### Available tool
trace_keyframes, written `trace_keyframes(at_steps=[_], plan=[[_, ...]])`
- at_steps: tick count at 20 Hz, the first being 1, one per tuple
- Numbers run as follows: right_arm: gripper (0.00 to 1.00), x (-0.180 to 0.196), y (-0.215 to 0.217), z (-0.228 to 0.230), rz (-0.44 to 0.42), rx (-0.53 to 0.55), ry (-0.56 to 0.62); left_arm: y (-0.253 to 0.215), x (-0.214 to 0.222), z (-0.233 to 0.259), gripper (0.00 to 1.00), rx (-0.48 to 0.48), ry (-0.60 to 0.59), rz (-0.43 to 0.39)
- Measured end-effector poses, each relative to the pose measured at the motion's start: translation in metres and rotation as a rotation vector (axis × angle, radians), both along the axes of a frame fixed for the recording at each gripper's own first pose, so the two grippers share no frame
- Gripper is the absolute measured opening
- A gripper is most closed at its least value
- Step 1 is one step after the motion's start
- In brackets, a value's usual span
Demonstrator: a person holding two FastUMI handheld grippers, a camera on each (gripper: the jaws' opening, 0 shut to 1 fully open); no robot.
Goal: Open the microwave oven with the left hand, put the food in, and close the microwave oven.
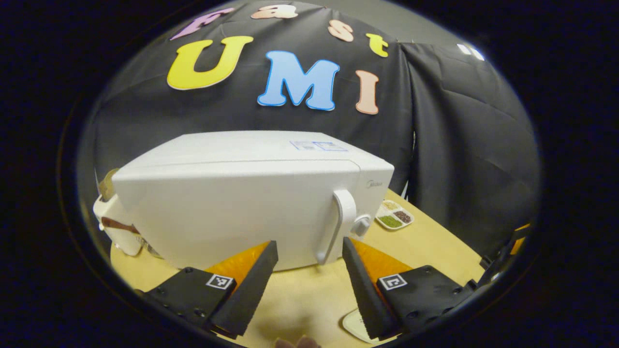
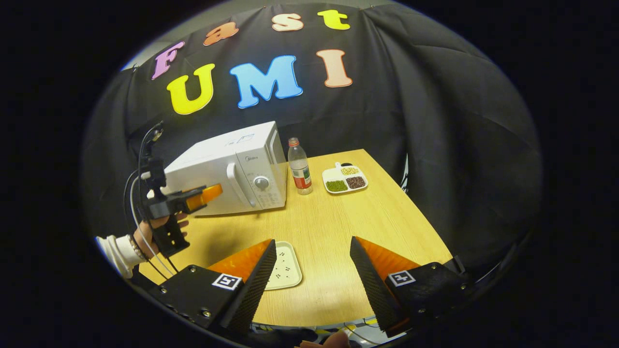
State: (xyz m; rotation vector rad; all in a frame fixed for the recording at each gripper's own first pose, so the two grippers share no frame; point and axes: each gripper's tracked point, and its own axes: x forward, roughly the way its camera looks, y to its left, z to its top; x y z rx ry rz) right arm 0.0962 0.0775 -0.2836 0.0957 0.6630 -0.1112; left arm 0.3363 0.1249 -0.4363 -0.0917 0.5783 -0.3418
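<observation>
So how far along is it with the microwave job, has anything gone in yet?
Nothing is done yet: the microwave door is closed. In hand: the open left claw faces the door handle without touching it. Left: opening, loading the plate in front of the open right claw, closing.

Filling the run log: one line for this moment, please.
microwave door shut | left tongs open near handle | right tongs open, empty

Bottle point(image 2: 300, 166) stands between microwave point(image 2: 227, 171) and tray point(image 2: 345, 179).
</observation>
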Motion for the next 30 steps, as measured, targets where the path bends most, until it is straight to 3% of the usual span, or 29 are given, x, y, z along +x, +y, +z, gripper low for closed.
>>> trace_keyframes(at_steps=[1,5,8,9,11,12,13,15,17,19,22,25,26,30], plan=[[0.94,0.005,-0.001,0.008,0.006,0.001,-0.017,0.007,-0.014,0.009,0.99,-0.004,0.0,0.016],[0.94,0.024,-0.004,0.041,0.04,-0.005,-0.086,0.017,-0.062,0.059,0.89,-0.036,-0.044,0.05],[0.94,0.035,-0.002,0.071,0.086,-0.011,-0.143,0.027,-0.079,0.112,0.93,-0.048,-0.109,0.106],[0.94,0.037,0.0,0.082,0.107,-0.018,-0.164,0.03,-0.085,0.132,0.89,-0.06,-0.137,0.13],[0.94,0.037,-0.001,0.106,0.148,-0.031,-0.206,0.032,-0.098,0.174,0.98,-0.077,-0.191,0.169],[0.94,0.035,-0.003,0.117,0.167,-0.037,-0.225,0.033,-0.105,0.196,0.98,-0.077,-0.218,0.186],[0.94,0.033,-0.005,0.13,0.186,-0.039,-0.244,0.032,-0.112,0.217,0.98,-0.072,-0.25,0.202],[0.94,0.025,-0.015,0.155,0.211,-0.052,-0.282,0.022,-0.128,0.262,0.87,-0.08,-0.317,0.23],[0.94,0.017,-0.027,0.18,0.231,-0.063,-0.327,0.004,-0.145,0.297,0.87,-0.09,-0.346,0.244],[0.94,0.012,-0.041,0.201,0.244,-0.082,-0.364,-0.007,-0.168,0.336,0.92,-0.084,-0.376,0.281],[0.94,0.012,-0.05,0.227,0.252,-0.087,-0.418,-0.015,-0.211,0.388,0.87,-0.119,-0.408,0.341],[0.95,0.008,-0.039,0.243,0.291,-0.058,-0.459,0.001,-0.245,0.422,0.87,-0.067,-0.431,0.391],[0.95,0.006,-0.04,0.247,0.294,-0.061,-0.465,0.005,-0.252,0.433,0.92,-0.039,-0.44,0.401],[0.94,0.0,-0.018,0.28,0.313,-0.021,-0.523,-0.003,-0.268,0.474,0.97,-0.011,-0.505,0.4]])
